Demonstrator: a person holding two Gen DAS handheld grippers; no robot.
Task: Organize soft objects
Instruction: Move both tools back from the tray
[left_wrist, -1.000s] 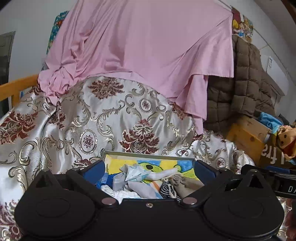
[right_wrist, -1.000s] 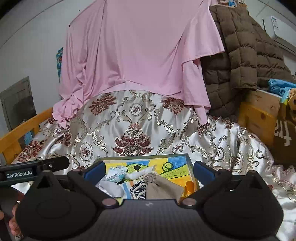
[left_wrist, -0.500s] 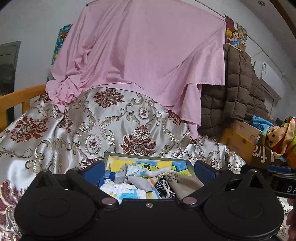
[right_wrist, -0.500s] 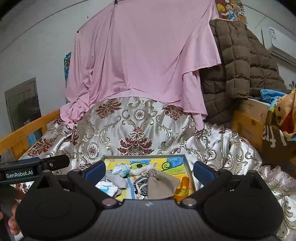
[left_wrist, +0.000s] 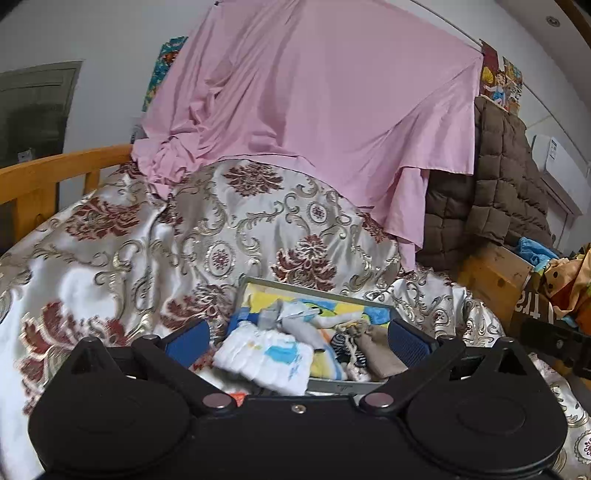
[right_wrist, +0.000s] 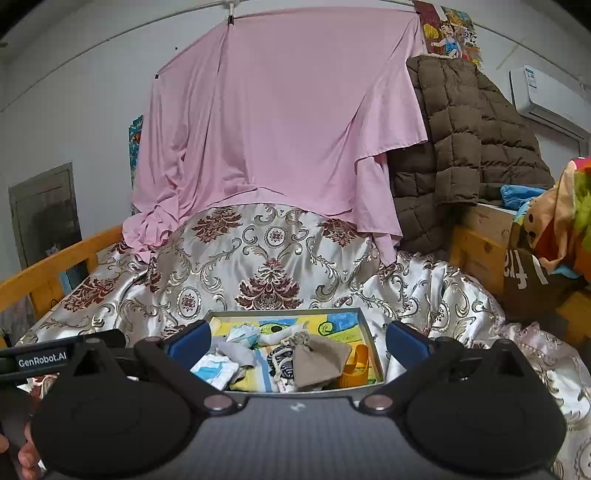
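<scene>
A shallow grey tray (right_wrist: 365, 332) with a colourful cartoon bottom lies on the floral satin bedspread. It holds soft items: a white folded cloth with blue print (right_wrist: 214, 369), a grey sock (right_wrist: 240, 354), a striped sock (right_wrist: 279, 363), a tan drawstring pouch (right_wrist: 319, 360) and an orange item (right_wrist: 356, 365). The tray (left_wrist: 317, 291) shows in the left wrist view too, with the white cloth (left_wrist: 264, 360) at its near left edge and the pouch (left_wrist: 378, 350). My left gripper (left_wrist: 295, 338) and right gripper (right_wrist: 297, 338) are both open and empty, held apart above the tray's near side.
The satin bedspread (right_wrist: 273, 258) rises behind the tray, with a pink sheet (right_wrist: 280, 122) hanging over it. A brown quilted coat (right_wrist: 465, 147) hangs at right above wooden boxes (right_wrist: 480, 243). A wooden bed rail (left_wrist: 44, 177) runs along the left.
Both grippers have drawn back and up from the tray, so more of the tray and its contents shows. Both stay open. The white cloth now sits nearer the left gripper.
</scene>
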